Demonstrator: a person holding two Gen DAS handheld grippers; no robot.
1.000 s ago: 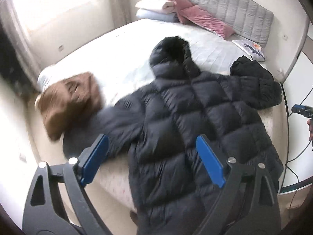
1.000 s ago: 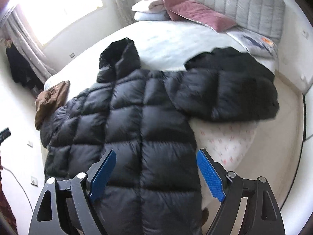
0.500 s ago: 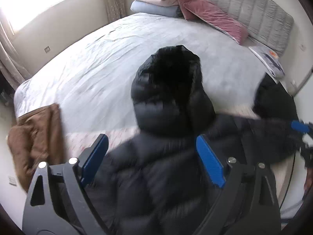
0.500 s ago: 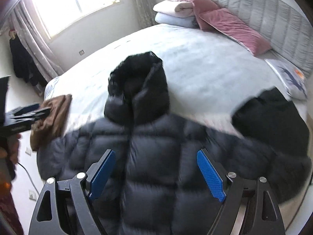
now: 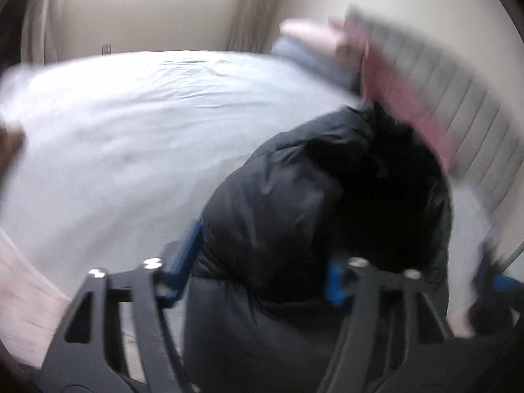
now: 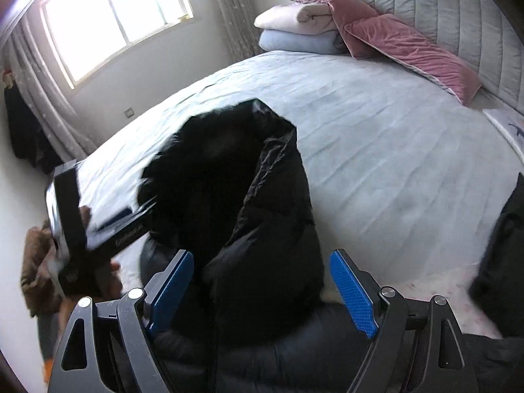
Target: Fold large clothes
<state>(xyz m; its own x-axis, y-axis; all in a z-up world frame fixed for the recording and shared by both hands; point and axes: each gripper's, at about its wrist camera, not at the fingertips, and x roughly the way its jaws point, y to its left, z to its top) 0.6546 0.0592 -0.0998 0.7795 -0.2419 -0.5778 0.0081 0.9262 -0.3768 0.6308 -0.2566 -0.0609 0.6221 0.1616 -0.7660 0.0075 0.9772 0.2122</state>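
Jacket (image 5: 294, 216) hood lies between both tools: left (image 5: 262, 271) closing, apparently touching; right (image 6: 262, 291) apart

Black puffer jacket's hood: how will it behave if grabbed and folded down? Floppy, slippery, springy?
Probably floppy: the hood already slumps and creases on the bed. Likely springy, since the quilted fill bulges between the left gripper fingers. The shell's sheen suggests it may slip.

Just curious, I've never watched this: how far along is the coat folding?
Barely begun. The coat lies spread on the bed, no fold made. The left gripper has been closing around its hood; the right gripper is open over it. All folding remains.
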